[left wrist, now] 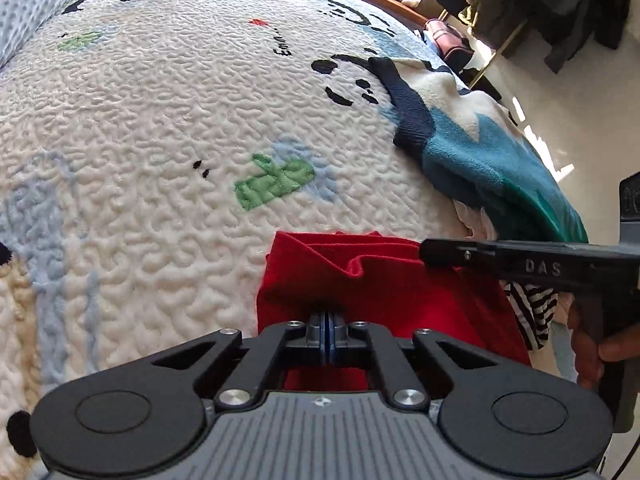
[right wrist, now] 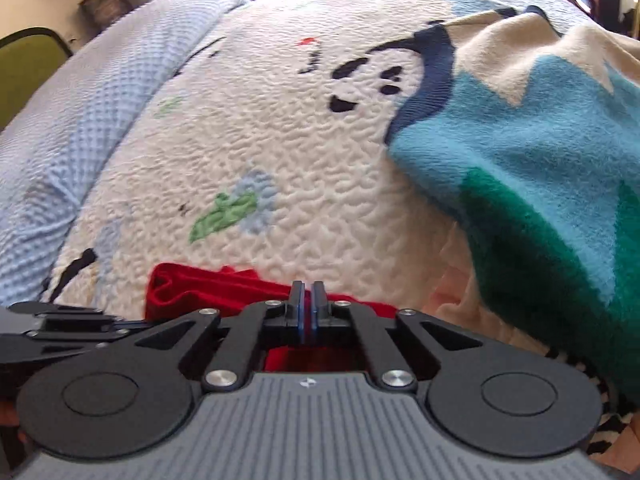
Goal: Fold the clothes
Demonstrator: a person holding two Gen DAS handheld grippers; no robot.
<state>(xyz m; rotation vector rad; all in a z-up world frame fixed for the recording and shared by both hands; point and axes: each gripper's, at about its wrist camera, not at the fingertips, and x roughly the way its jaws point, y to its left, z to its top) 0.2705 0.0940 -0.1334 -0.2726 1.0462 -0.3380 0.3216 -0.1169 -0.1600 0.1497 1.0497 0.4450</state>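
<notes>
While both clamp it, red garment (left wrist: pixel 380 280) under left gripper (left wrist: pixel 329 320), right gripper (right wrist: pixel 307 304).

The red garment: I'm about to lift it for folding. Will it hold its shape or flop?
The red garment will probably flop: it already lies in soft folds on the quilt. It looks thin, so likely light. Its matte knit should resist slipping from the left gripper and right gripper.
</notes>
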